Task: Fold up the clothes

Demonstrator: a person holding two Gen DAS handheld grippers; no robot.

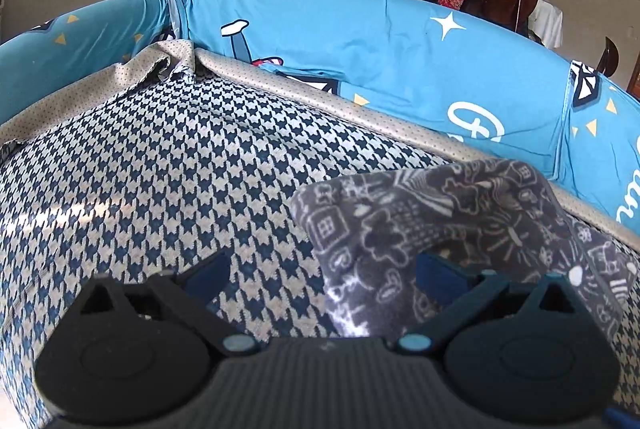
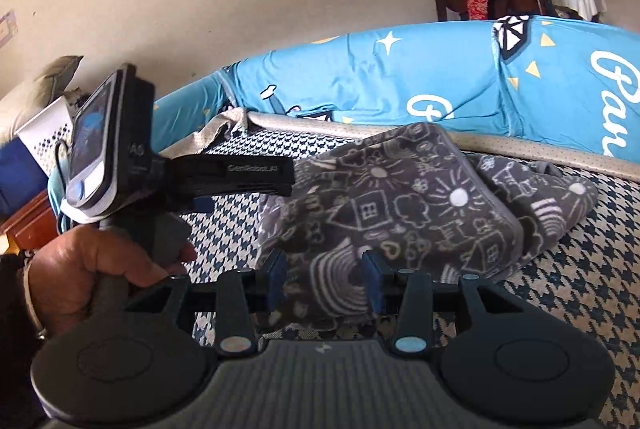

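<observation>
On the houndstooth seat cover (image 1: 160,165) of a couch lies a grey doodle-printed garment (image 2: 404,205), bunched and partly doubled over on itself, just in front of a blue cartoon-printed cushion (image 1: 360,41) that runs along the back; from the right wrist view the cloth stretches from centre toward the right, its long axis roughly parallel with the cushion, one layer lapping over another with a hemmed edge showing; whether that lap is a deliberate fold or mere rumpling cannot be told. The right gripper (image 2: 325,285) has its fingers partly apart with the near edge of the garment lying between them, though the blue pads (image 2: 276,283) do not appear to press it, so nothing seems held; the left gripper (image 1: 320,269) is spread wide and holds nothing, the garment's left edge lying ahead and to the right of its midline, over its right finger. A hand (image 2: 88,277) grips the left device's handle, seen at the left of the right wrist view; that device's fingers point toward the garment's left end. By this showing the right gripper is the nearer, already straddling the cloth, while the left would need to shift rightward to meet the edge.
</observation>
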